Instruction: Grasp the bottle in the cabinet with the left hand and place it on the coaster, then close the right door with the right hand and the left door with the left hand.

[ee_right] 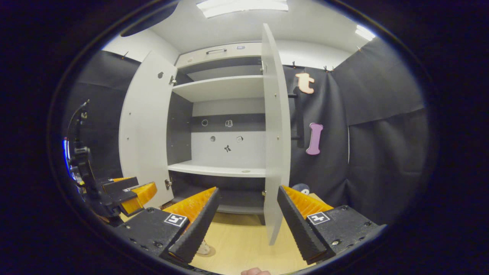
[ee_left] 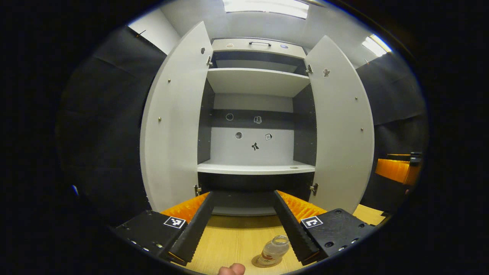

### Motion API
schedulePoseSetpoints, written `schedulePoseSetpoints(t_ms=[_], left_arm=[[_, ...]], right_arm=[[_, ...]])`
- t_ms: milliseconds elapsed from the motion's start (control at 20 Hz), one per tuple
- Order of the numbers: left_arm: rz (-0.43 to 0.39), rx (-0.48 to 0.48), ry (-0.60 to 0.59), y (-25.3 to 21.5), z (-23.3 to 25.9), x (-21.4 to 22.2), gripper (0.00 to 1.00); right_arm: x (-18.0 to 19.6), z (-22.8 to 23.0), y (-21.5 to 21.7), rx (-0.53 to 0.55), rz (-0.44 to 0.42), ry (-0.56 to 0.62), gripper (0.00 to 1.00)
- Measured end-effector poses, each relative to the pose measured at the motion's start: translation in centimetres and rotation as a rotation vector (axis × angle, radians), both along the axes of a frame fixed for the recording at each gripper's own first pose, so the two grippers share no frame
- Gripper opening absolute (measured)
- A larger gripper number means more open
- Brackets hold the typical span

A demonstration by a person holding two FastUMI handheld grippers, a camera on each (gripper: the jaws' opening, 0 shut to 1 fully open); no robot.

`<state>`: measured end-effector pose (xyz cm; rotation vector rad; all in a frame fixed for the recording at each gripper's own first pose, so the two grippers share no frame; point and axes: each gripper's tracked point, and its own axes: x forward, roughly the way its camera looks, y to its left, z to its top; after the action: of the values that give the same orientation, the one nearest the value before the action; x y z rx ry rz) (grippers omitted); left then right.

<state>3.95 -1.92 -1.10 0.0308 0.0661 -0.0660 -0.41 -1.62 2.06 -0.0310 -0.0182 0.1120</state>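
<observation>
Both claws, left [ee_left: 243,225] and right [ee_right: 244,221], spread wide and empty (bottle [ee_left: 273,250] on coaster [ee_left: 263,262]).

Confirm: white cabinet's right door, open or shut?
Open. The right white cabinet door is swung outward, exposing the white shelves; the right gripper view shows it edge-on. The left door is open too.

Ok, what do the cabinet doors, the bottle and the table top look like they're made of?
The tall white cabinet doors look like matt laminated board: flat, even, with small screw heads. The small clear bottle seems to be glass or plastic, see-through and glinting. The pale yellow table top shows wood grain, perhaps veneer.
</observation>
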Motion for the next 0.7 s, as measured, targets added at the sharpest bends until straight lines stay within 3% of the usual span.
schedulePoseSetpoints(t_ms=[200, 350, 400, 450, 700], left_arm=[[0.040, 0.078, 0.003, 2.2, 1.1, 0.4, 0.94], [0.031, 0.040, 0.014, 2.7, 0.9, 0.3, 0.94], [0.035, 0.026, 0.025, 3.0, 0.4, 0.3, 0.94], [0.041, 0.016, 0.034, 3.3, 0.0, 0.1, 0.94], [0.100, -0.033, 0.037, 5.0, -0.9, -0.8, 0.94]], right_arm=[[1.3, 0.4, 1.3, 0.026, 0.027, 0.000, 0.95], [2.1, 0.7, 1.2, 0.057, 0.000, -0.001, 0.99], [2.1, 1.2, 1.1, 0.066, 0.000, -0.007, 0.95], [2.0, 1.9, 0.6, 0.065, -0.003, -0.013, 0.99], [1.7, 8.6, -7.1, 0.032, -0.116, -0.096, 0.94]])
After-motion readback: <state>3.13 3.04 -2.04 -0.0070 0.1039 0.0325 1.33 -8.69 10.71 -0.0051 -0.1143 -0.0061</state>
